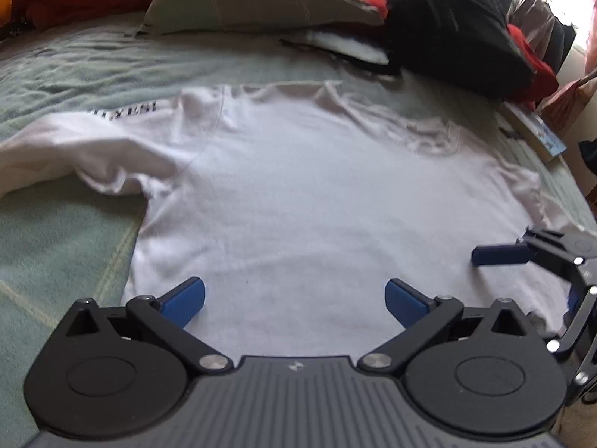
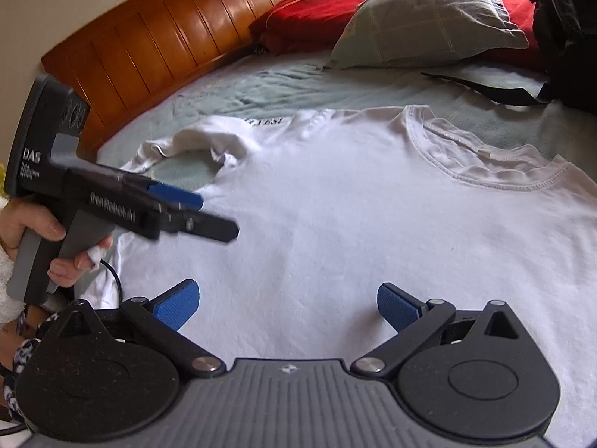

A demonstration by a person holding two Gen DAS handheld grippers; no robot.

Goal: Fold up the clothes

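We see our right gripper point(image 2: 287, 304) low in the near foreground, its blue-padded fingers point(image 2: 179, 304) spread wide over a white cotton T-shirt point(image 2: 373, 231) lying flat on a pale green bedspread point(image 2: 298, 86). The shirt's ribbed collar point(image 2: 481, 156) lies far right, and one crumpled sleeve point(image 2: 179, 145) lies far left. At the left, our hand point(image 2: 56, 246) grips the left gripper point(image 2: 209, 216), seen side-on above the shirt's left edge. Beyond lie a grey pillow point(image 2: 429, 18), a red cushion point(image 2: 309, 15) and a curved wooden headboard point(image 2: 168, 33).
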